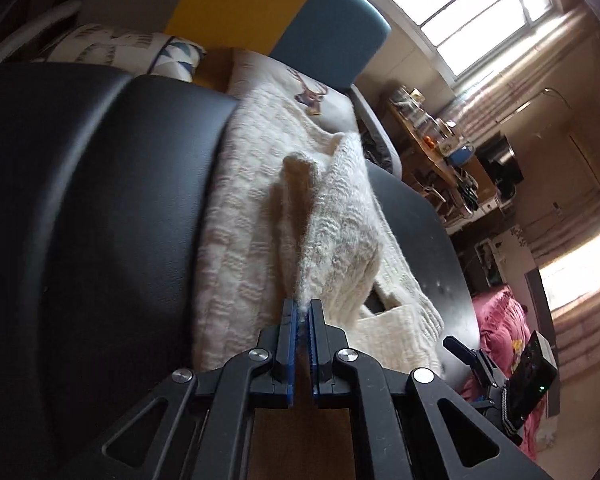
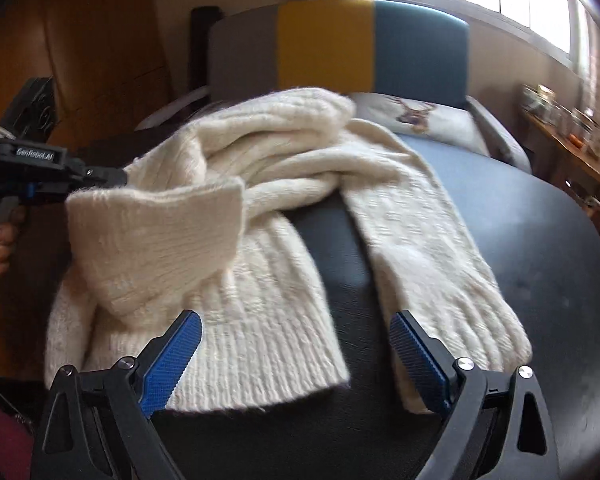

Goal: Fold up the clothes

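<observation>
Left tool (image 1: 303, 306) clenched on fuzzy cream knit sweater (image 2: 260, 208); right tool (image 2: 296, 344) released.

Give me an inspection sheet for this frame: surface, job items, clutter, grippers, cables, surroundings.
Surface: dark round table, bare at its right side.
Job's things: cream chunky-knit sweater, rumpled across the table, one part lifted.
Clutter: nothing seen on the table.
Grippers: left gripper shut on a sweater fold; right gripper open above the hem, touching nothing.
Cables: nothing seen.
Surroundings: grey-yellow-teal chair back, white deer-print cushion, bright window, crowded wooden side shelf.
</observation>
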`<action>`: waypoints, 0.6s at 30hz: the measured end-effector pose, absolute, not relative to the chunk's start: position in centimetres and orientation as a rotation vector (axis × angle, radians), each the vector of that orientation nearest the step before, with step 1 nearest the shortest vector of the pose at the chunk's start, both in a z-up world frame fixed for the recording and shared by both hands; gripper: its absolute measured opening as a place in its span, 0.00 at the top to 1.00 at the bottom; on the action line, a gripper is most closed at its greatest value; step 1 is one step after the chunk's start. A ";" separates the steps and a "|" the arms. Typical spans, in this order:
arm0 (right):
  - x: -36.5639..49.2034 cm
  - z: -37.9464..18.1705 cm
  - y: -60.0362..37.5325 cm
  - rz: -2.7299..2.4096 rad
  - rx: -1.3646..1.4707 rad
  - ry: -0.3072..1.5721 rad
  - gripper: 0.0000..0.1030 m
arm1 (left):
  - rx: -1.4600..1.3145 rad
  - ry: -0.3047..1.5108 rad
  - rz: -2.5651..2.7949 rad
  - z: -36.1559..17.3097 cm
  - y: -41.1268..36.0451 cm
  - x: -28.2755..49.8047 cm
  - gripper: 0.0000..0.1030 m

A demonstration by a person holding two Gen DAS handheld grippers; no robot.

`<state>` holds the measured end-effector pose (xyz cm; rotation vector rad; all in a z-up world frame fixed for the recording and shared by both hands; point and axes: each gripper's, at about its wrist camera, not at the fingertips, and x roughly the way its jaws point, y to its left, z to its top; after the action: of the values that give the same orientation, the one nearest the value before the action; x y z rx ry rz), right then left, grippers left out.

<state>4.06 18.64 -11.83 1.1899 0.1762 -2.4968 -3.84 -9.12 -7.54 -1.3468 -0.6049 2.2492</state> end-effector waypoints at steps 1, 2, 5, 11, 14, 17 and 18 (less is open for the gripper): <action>3.8 -12.3 17.2 -2.451 1.198 0.207 0.07 | -1.356 -0.627 2.262 -7.8 -10.2 -3.5 0.95; 3.4 -13.0 16.1 -2.398 1.229 0.217 0.07 | -1.363 -0.643 2.269 -8.0 -11.1 -3.2 0.95; 2.1 -16.0 13.3 -2.259 1.403 0.241 0.06 | -1.379 -0.659 2.291 -8.5 -13.0 -2.1 0.94; 2.4 -16.6 12.6 -2.303 1.408 0.248 0.00 | -1.408 -0.761 2.271 -9.7 -14.5 -0.6 0.24; 2.9 -16.6 12.7 -2.335 1.375 0.227 0.00 | -1.338 -0.814 2.284 -9.0 -14.4 -0.2 0.22; 3.6 -16.7 13.2 -2.357 1.350 0.203 0.00 | -1.323 -0.744 2.286 -8.2 -12.6 -0.7 0.19; 3.8 -16.7 13.2 -2.366 1.339 0.194 0.00 | -1.341 -0.704 2.279 -8.3 -11.8 -1.0 0.17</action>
<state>3.84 13.19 -16.70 1.3390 0.1944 -2.3658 -1.04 -11.83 -8.31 -1.3409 -0.7041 2.2789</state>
